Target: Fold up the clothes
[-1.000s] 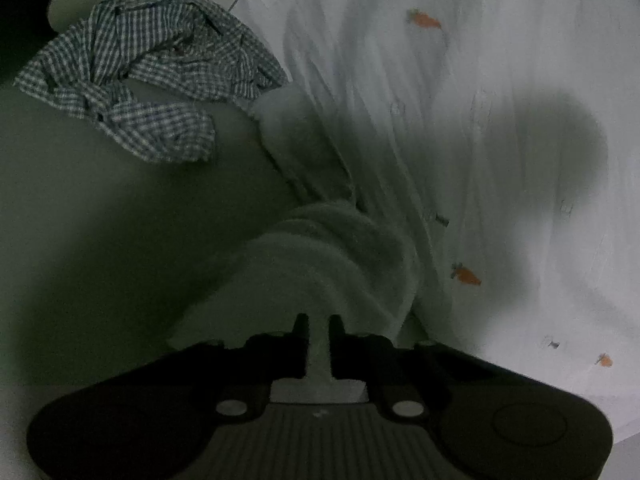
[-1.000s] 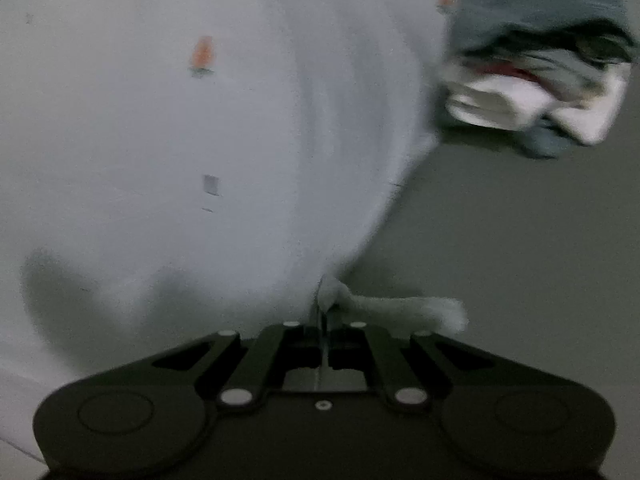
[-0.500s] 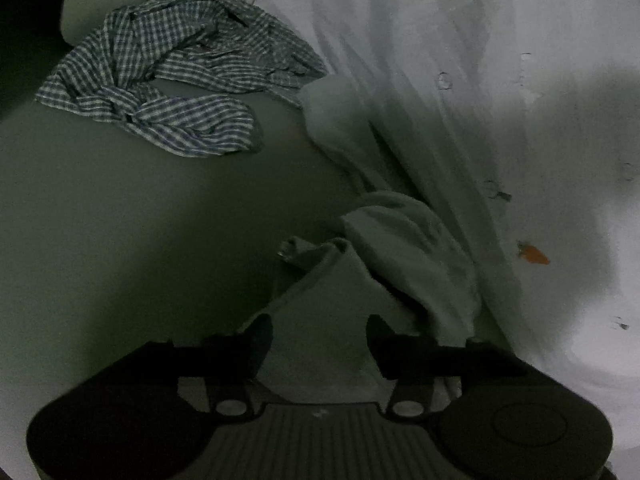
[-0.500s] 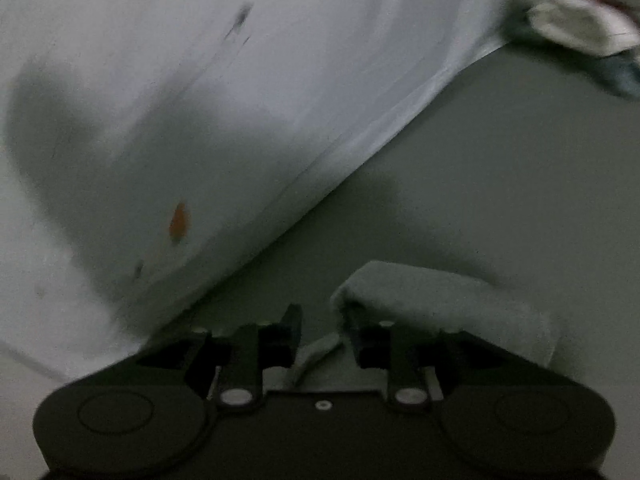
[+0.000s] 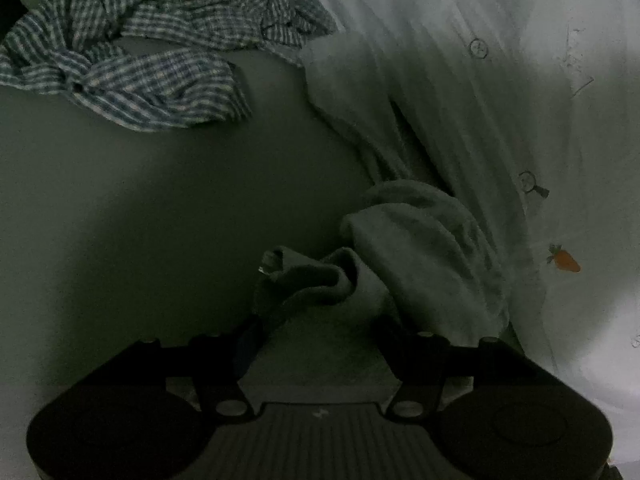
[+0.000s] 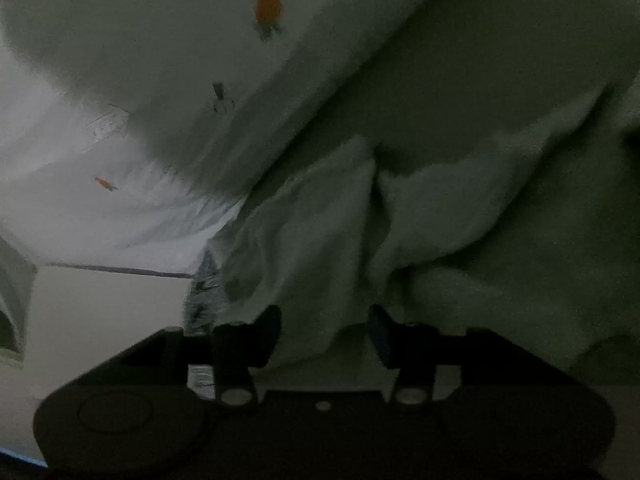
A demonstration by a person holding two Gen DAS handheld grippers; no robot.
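A white garment with small orange carrot prints [image 5: 500,92] lies spread on the grey surface, with buttons down its front. Its fuzzy sleeve [image 5: 420,248] lies bunched on the surface just ahead of my left gripper [image 5: 320,332], which is open with the cuff lying between its fingers. In the right wrist view the same garment [image 6: 160,60] fills the upper left, and a crumpled fuzzy sleeve [image 6: 360,220] lies just in front of my right gripper [image 6: 324,328], which is open with cloth between its fingers.
A blue and white checked shirt [image 5: 160,60] lies crumpled at the far left of the grey surface [image 5: 160,220]. A pale floor or table edge [image 6: 100,312] shows at the lower left of the right wrist view.
Both grippers were shut on a sleeve one second ago. Both have opened and let the sleeves drop onto the surface. The right gripper has moved closer to the garment.
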